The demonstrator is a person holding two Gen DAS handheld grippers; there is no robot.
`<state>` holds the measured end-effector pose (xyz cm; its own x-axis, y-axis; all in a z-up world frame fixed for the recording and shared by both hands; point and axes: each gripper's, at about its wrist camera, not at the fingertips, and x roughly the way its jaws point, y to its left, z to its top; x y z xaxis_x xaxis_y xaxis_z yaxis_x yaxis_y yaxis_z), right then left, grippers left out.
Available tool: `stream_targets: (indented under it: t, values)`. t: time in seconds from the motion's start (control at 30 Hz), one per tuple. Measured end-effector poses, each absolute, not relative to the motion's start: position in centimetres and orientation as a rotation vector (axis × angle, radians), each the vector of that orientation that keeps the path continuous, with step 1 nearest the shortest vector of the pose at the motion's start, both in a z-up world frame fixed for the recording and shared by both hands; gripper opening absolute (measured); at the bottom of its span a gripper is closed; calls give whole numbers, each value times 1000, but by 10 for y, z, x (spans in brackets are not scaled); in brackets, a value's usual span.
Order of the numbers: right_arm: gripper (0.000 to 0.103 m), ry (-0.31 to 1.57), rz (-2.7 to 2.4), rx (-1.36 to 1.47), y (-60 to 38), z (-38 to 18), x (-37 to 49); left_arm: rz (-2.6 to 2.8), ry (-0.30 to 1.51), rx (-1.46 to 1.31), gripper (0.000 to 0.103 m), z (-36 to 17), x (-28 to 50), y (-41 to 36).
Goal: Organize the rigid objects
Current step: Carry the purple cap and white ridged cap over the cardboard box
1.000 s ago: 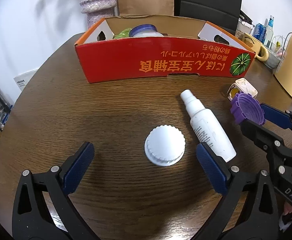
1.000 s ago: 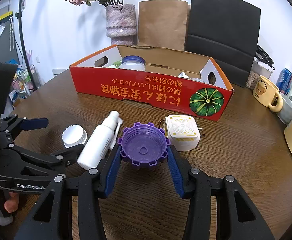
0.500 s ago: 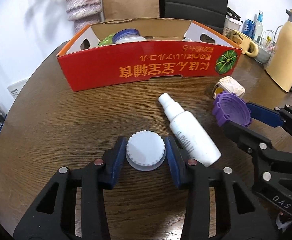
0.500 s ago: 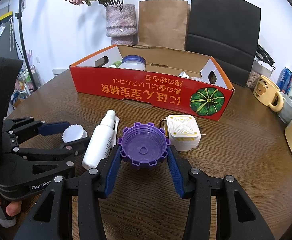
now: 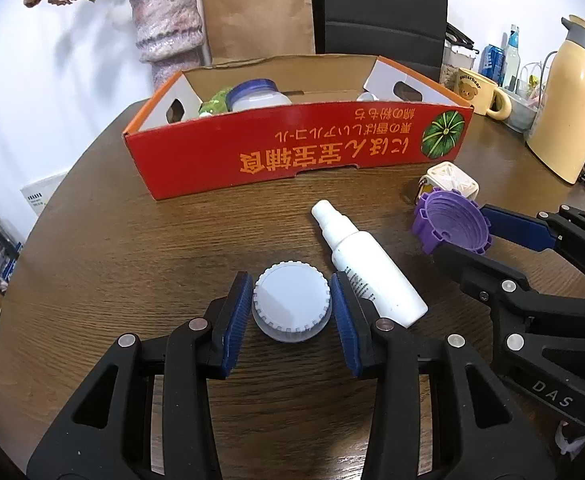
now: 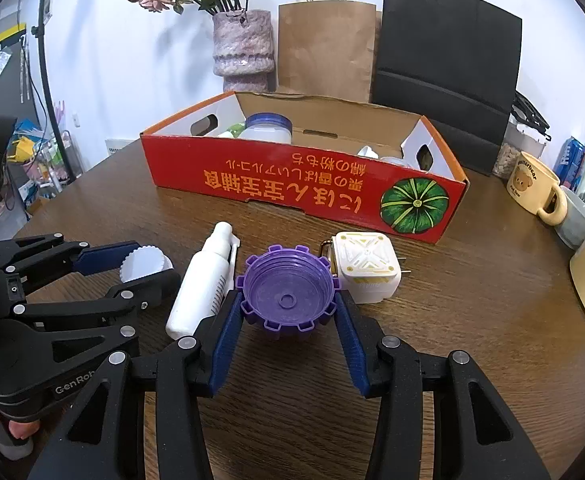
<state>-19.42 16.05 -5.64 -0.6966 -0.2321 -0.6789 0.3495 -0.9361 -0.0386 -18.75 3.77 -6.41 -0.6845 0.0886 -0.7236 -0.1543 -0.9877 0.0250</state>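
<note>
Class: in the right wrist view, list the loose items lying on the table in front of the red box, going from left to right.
white cap → white spray bottle → purple cap → white plug adapter

"DAS" on right gripper (image 5: 458, 236), "GenRob" on left gripper (image 6: 148, 270).

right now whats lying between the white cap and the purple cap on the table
The white spray bottle lies on its side between the white cap and the purple cap, nozzle toward the red box. Both wrist views show it.
</note>
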Motion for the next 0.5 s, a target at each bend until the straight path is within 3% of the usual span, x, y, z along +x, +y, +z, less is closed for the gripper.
stream_targets:
  t: [0.5]
  values:
    - [51,250,-2646,965,158,-42,-192,2818,116,-1100,37,-48,-182,35]
